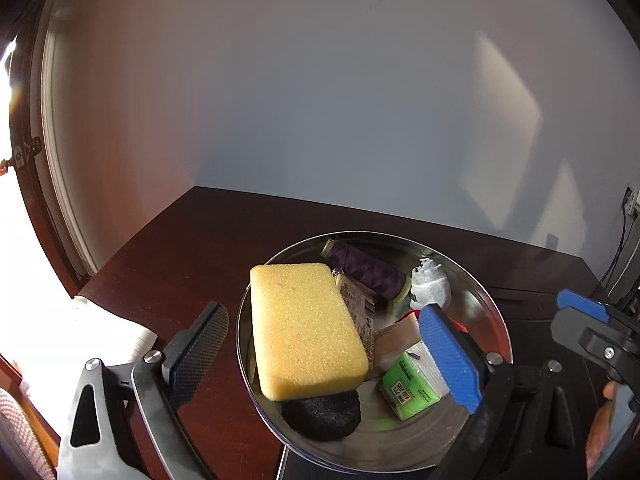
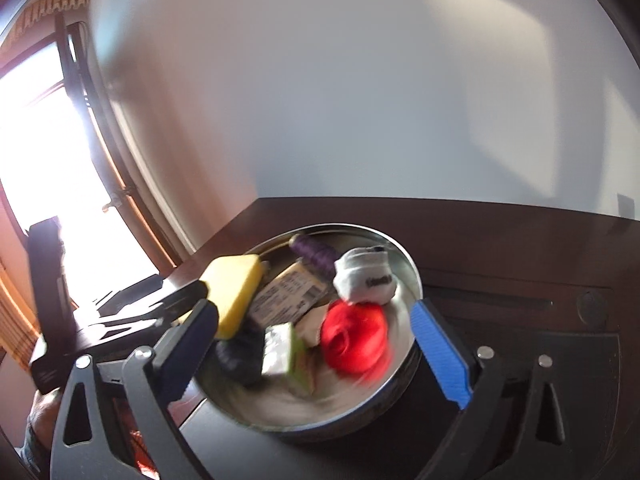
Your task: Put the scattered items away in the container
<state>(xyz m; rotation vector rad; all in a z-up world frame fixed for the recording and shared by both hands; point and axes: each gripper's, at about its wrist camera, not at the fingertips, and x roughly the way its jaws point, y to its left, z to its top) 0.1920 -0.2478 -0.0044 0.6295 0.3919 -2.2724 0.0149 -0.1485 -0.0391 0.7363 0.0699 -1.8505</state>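
A round metal tin (image 1: 498, 322) stands on the dark table, filled with several items. A yellow sponge (image 1: 304, 328) lies on top at its left, over a black sock ball (image 1: 320, 416). Behind are a purple thread spool (image 1: 368, 268) and a white sock ball (image 1: 430, 284); a green tissue packet (image 1: 412, 384) lies at the front. My left gripper (image 1: 324, 316) hangs open above the tin, with nothing between its fingers. In the blurred right wrist view my right gripper (image 2: 314, 312) is open over the tin (image 2: 412, 272), above a red bundle (image 2: 354, 338), and grips nothing.
The tin rests on a black mat (image 2: 400, 440) on the dark wooden table (image 1: 180, 260), close to a pale wall. A bright window (image 2: 52, 152) is at the left. A white object (image 1: 132, 340) lies left of the tin. Cables (image 1: 624, 248) hang at the far right.
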